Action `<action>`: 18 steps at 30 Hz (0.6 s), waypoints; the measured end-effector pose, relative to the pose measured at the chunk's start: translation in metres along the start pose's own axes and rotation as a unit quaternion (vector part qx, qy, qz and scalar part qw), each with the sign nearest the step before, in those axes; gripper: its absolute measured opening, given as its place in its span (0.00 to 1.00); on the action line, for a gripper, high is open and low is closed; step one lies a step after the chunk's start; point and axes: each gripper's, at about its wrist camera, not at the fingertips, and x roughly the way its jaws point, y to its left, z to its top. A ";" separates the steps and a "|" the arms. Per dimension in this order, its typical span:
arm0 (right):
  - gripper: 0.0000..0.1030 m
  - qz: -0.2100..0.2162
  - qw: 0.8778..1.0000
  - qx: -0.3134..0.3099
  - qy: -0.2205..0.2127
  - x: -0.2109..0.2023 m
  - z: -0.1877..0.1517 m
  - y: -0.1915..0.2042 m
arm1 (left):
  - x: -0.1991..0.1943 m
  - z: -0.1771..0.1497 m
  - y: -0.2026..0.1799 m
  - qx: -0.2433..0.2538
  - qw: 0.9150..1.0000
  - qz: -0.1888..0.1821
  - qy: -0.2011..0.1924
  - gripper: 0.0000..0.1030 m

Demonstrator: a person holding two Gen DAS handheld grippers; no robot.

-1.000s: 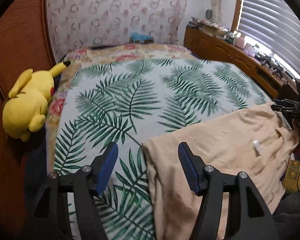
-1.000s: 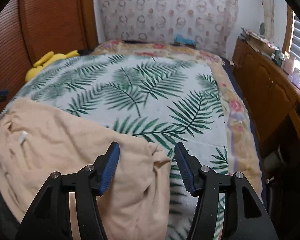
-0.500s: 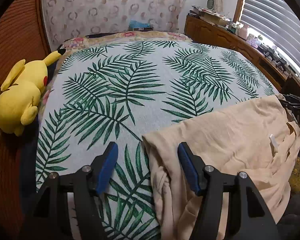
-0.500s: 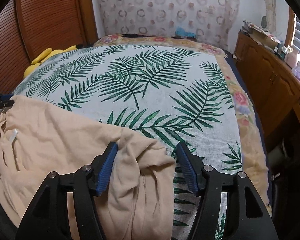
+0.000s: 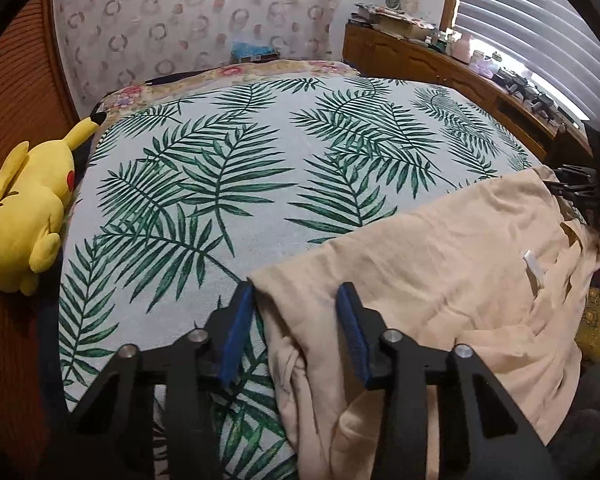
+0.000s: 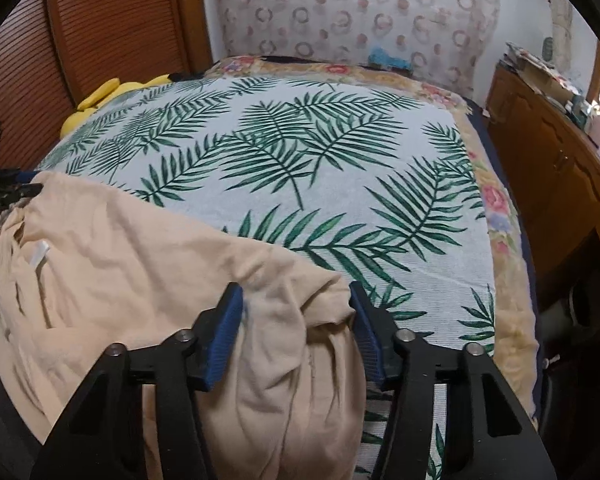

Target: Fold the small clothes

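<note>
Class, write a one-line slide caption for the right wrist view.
Right tool closing around a bunched corner of the peach garment on a palm-leaf bedspread.

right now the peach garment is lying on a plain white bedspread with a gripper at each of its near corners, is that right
Not quite: the bedspread is not plain; it is white with a green palm-leaf print, as both wrist views show. The rest holds: the peach garment lies on it, with the left gripper and the right gripper each at a near corner, jaws closing around the cloth.

Closing right tongs (image 6: 296,296) astride peach garment (image 6: 140,264)
</note>
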 end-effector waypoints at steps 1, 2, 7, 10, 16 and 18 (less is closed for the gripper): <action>0.45 0.002 1.000 -0.003 -0.001 0.000 0.000 0.002 | -0.001 0.000 -0.001 0.000 1.000 0.000 0.000 0.35; 0.43 0.005 1.000 -0.004 -0.002 0.000 -0.001 0.002 | -0.001 0.000 -0.002 0.000 1.000 0.000 -0.001 0.33; 0.19 0.023 1.000 -0.004 -0.004 -0.004 -0.004 0.007 | -0.003 -0.002 0.000 -0.006 1.000 -0.013 -0.005 0.15; 0.09 0.042 0.999 0.001 -0.008 -0.009 -0.007 0.011 | -0.010 -0.005 0.000 -0.014 0.999 -0.025 -0.012 0.06; 0.07 0.017 0.993 0.049 -0.105 -0.072 -0.014 0.017 | -0.099 0.002 -0.015 -0.028 0.990 -0.058 -0.126 0.06; 0.07 0.021 0.988 0.051 -0.143 -0.108 -0.015 0.022 | -0.144 0.010 -0.025 -0.014 0.984 -0.063 -0.168 0.06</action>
